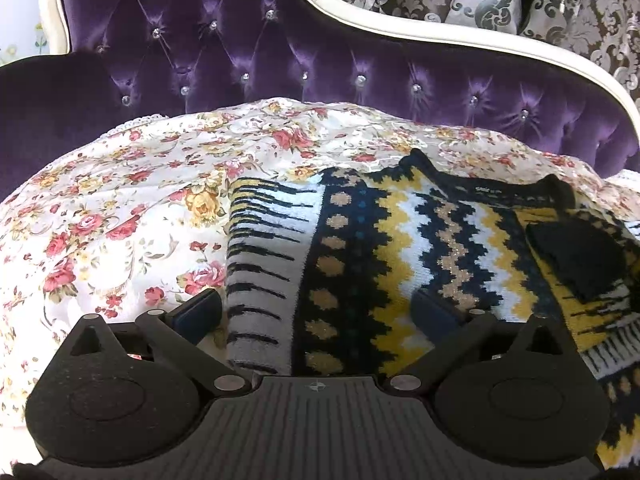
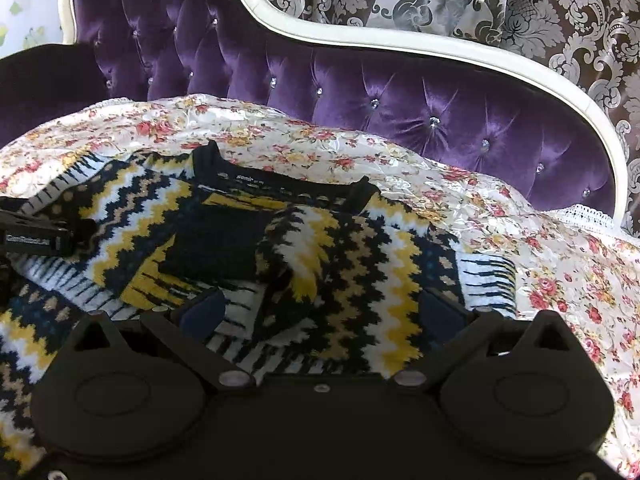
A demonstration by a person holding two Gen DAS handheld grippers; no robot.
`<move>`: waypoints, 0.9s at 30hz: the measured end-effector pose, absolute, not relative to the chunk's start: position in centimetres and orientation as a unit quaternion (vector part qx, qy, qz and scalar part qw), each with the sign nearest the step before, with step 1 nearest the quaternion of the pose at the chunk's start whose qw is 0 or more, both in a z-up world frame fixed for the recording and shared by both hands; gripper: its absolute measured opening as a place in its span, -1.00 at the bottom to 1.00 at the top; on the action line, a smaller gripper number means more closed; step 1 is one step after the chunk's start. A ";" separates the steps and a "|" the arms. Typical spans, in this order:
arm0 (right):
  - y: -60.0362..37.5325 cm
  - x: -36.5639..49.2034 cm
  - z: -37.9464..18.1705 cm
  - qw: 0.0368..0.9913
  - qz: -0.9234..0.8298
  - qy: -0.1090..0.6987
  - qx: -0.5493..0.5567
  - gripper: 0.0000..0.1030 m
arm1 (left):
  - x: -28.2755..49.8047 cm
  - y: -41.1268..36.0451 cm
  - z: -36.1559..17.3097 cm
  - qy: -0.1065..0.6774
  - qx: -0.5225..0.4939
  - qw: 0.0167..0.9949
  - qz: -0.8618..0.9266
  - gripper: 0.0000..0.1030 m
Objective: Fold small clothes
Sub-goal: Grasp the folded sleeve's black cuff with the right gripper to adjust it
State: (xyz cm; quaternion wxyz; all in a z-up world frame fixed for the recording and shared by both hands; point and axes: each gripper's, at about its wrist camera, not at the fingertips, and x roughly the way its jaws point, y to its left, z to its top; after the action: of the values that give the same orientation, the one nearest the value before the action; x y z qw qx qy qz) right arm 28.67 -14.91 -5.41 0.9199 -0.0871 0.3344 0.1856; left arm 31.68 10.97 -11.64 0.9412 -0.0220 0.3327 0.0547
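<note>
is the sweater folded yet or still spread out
Partly folded: the sweater has both sleeves turned in over its chest, while the body lies flat on the floral cover.

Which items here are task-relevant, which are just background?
In the job:
patterned knit sweater, sleeves folded in
left claw, open over the sweater's edge
right claw, open over the sweater

Just there:
floral bedspread under the sweater
purple tufted headboard
damask curtain
</note>
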 end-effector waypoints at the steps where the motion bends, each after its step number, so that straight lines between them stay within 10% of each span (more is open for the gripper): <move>1: -14.8 29.0 -5.7 0.919 0.182 0.340 -0.081 0.99 | 31.7 11.0 -11.7 0.334 -0.021 0.941 0.054 1.00; 27: -24.6 32.2 -7.3 0.913 0.156 0.354 0.129 0.80 | 31.5 11.0 -11.8 0.324 -0.022 0.944 0.053 1.00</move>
State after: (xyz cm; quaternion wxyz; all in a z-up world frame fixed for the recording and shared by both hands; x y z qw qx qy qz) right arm 32.24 -24.57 -7.25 0.9130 0.1287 0.3543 0.1560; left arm 31.47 10.96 -11.78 0.9442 -0.0225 0.3244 0.0527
